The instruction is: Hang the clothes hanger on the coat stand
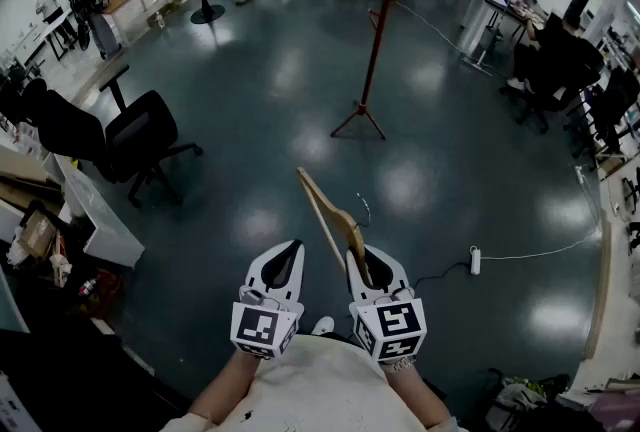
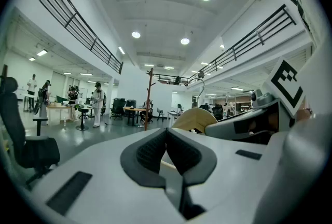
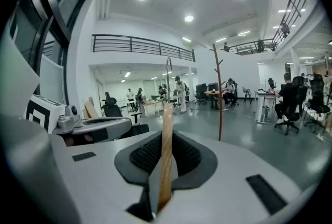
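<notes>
A wooden clothes hanger (image 1: 328,215) with a thin metal hook (image 1: 364,209) sticks forward out of my right gripper (image 1: 367,265), which is shut on it. In the right gripper view the hanger (image 3: 166,150) stands edge-on between the black pads. My left gripper (image 1: 281,264) hangs beside it, shut with nothing between its pads (image 2: 167,151). The reddish-brown coat stand (image 1: 377,40) rises on the floor well ahead, its tripod feet (image 1: 359,120) spread. The same coat stand (image 3: 219,94) shows right of the hanger, and it appears small and far off as a coat stand (image 2: 148,98) in the left gripper view.
A black office chair (image 1: 135,142) stands at the left near cluttered desks (image 1: 60,210). A white power strip (image 1: 475,260) with its cable lies on the floor at right. People, tables and chairs fill the far end and the right side of the hall.
</notes>
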